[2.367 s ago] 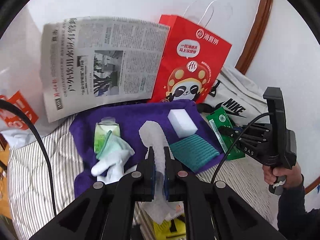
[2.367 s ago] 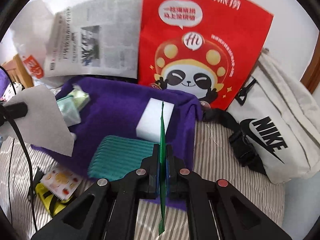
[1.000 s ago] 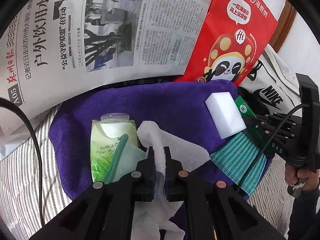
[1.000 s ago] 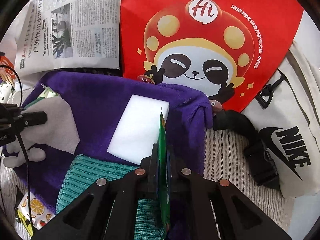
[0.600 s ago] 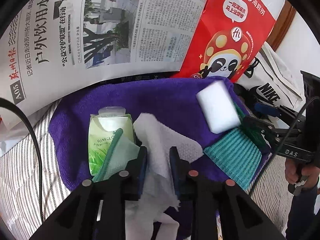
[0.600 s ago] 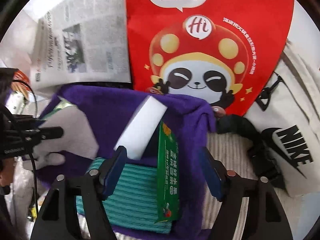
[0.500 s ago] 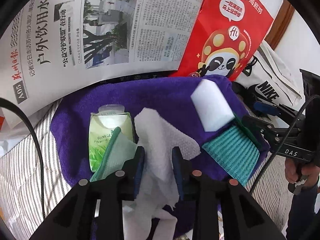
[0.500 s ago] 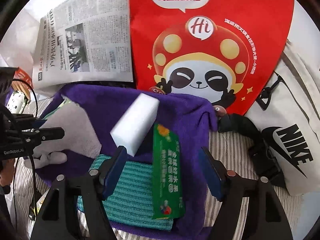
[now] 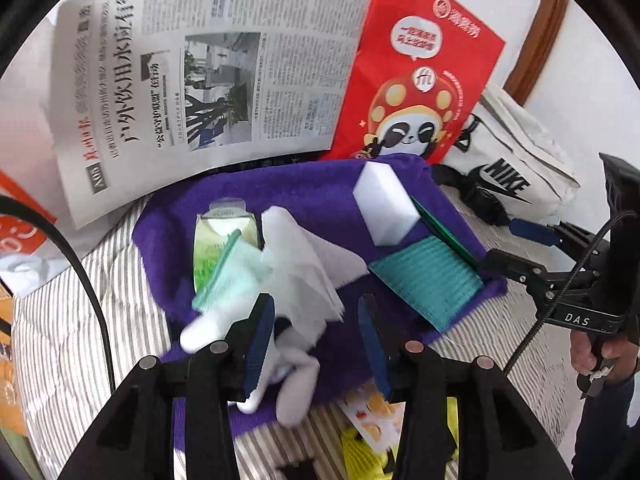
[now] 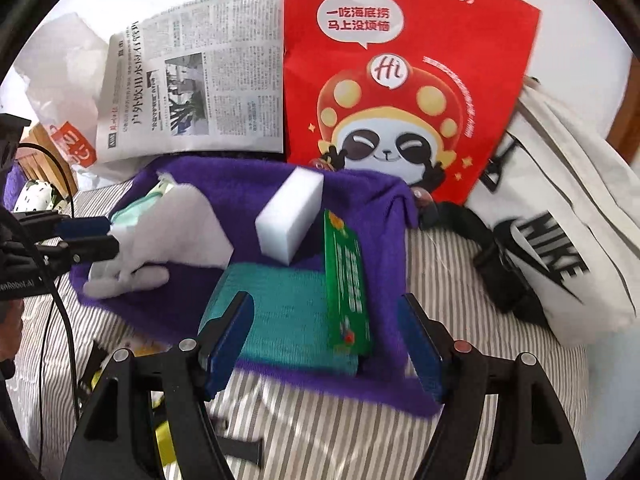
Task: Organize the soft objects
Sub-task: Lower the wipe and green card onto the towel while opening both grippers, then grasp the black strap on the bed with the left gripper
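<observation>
**Status: two items released onto the towel, stray items remaining**

We read both claws as empty. The left claw (image 9: 316, 332) has just been opening; its jaws stand moderately apart, and the white non-woven wipe sheet (image 9: 304, 264) lies free beyond them. The right claw (image 10: 326, 340) stands wide, and the flat green foil sachet (image 10: 346, 280) lies released beyond it, partly across the teal ribbed knit cloth (image 10: 280, 312).

Both items rest on the purple plush towel (image 9: 320, 196), which is spread on the striped bedding (image 10: 320, 432). The towel also carries a white glove (image 10: 124, 276), a pale green tissue pack (image 9: 220, 240) and, farther back, a white foam sponge block (image 10: 290, 216).

We judge the gathering well advanced. Left outside the towel: a fruit-printed packet (image 9: 376, 412) and a yellow item at the near edge. The wipe sheet lies crumpled.

Behind stand a newspaper (image 9: 208, 72) and a red paper bag (image 10: 400, 80).
</observation>
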Tool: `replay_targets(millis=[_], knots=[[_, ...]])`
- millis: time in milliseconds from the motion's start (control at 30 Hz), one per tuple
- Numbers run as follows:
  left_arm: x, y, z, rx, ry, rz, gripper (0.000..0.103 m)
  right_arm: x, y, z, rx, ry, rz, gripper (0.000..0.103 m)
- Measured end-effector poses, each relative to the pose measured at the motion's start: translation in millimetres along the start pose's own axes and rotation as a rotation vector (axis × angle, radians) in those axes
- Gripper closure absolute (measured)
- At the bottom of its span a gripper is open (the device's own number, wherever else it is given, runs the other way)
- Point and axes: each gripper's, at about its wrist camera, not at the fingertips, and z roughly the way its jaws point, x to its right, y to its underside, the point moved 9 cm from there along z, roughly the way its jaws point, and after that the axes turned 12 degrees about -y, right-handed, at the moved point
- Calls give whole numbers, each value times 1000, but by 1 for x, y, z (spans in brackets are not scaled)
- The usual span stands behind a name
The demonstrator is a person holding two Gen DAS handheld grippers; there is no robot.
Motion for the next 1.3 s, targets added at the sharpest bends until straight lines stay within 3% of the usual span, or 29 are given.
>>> replay_targets(millis=[400, 733, 967, 1100, 1300], knots=[[16, 68, -41, -4, -8, 54, 62, -10, 62, -33, -28, -2, 54, 30], [4, 134, -18, -98, -48, 33, 62, -21, 98, -38, -60, -39, 111, 30], [-4, 148, -9, -99, -65, 26, 74, -24, 103, -43, -63, -26, 101, 30], [-4, 148, -10, -91, -66, 25, 74, -24, 106, -40, -77, -22, 102, 30], [2, 152, -11, -69, -146, 102, 82, -28, 110, -29, -101, -35, 114, 30]])
